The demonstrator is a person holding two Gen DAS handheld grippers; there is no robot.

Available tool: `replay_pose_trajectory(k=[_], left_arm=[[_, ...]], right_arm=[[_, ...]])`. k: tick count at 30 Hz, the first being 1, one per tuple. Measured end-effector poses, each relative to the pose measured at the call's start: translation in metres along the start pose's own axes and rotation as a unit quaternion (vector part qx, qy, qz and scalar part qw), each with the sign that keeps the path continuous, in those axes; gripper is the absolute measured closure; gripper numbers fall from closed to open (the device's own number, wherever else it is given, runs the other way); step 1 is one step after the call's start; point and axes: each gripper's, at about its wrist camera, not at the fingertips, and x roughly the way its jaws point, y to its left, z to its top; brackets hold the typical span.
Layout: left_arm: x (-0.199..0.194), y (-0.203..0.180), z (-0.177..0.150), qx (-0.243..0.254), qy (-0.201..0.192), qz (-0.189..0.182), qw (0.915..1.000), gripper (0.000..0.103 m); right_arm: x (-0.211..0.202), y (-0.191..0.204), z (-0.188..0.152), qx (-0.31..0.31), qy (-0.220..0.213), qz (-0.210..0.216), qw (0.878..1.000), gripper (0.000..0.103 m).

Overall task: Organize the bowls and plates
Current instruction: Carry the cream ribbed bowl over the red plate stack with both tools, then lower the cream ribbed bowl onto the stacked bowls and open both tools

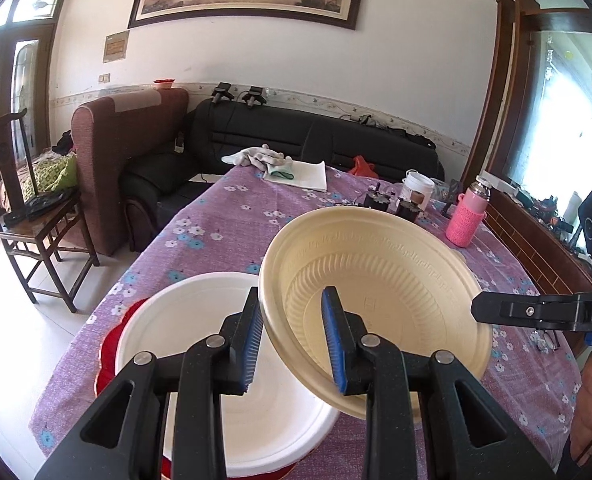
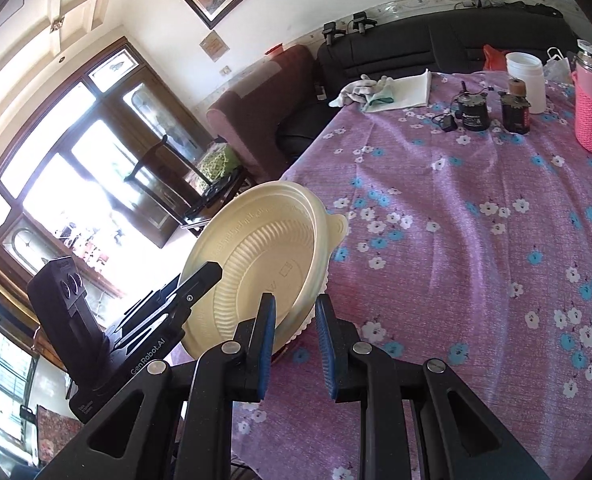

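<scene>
Cream plastic bowl (image 1: 379, 296): ribbed inner wall, embossed band under the rim, held tilted in the air above the surface (image 1: 224, 216).
Left gripper (image 1: 296, 344): jaws narrowly parted and closed on the bowl's near rim, one blue pad inside the bowl and one outside.
Right gripper (image 2: 296, 344): jaws narrowly parted. The left-wrist view shows one of its black fingers (image 1: 491, 310) at the bowl's opposite rim; the right-wrist view shows the left blue pad against the bowl's outer wall, and whether the pair truly pinches the rim cannot be told.
White plate (image 1: 176, 320): lying on the surface just left of the bowl and below it, largely hidden behind the left gripper.
Red plate (image 1: 112, 344): under the white plate, only its scalloped edge showing.
Surface cover: purple cloth printed with white and blue flowers.
Pink flask (image 1: 465, 216): in a knitted sleeve, upright at the far right of the surface.
White tub (image 2: 527, 80): upright beside the flask.
Two dark jars (image 2: 491, 110): standing near the tub.
White folded cloth (image 1: 299, 174): at the far edge, with a pale glove (image 1: 256, 156) lying partly on it.
Dark sofa (image 1: 315, 136) and brown armchair (image 1: 112, 152): beyond the surface.
Wooden chair (image 1: 28, 216): on the floor at left.
</scene>
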Motion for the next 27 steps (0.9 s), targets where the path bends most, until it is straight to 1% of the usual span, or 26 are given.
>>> replay_pose_trajectory(k=[5,8,20,27], left_arm=[[-0.007,0.011,0.003,-0.007,-0.01,0.008,0.9999,0.076],[-0.01,0.017,0.003,-0.012,-0.012,0.012,0.9998,0.073],[-0.02,0.047,-0.002,-0.035,-0.016,0.037,0.9985,0.073],[-0.02,0.059,-0.007,-0.043,-0.012,0.048,0.9978,0.073]], right_arm=[[0.004,0.014,0.002,-0.012,-0.001,0.01,1.0,0.08],[0.007,0.02,0.003,-0.018,-0.001,0.014,1.0,0.08],[0.036,0.043,0.001,-0.037,0.025,0.029,0.999,0.08],[0.055,0.049,-0.001,-0.041,0.043,0.033,0.998,0.08]])
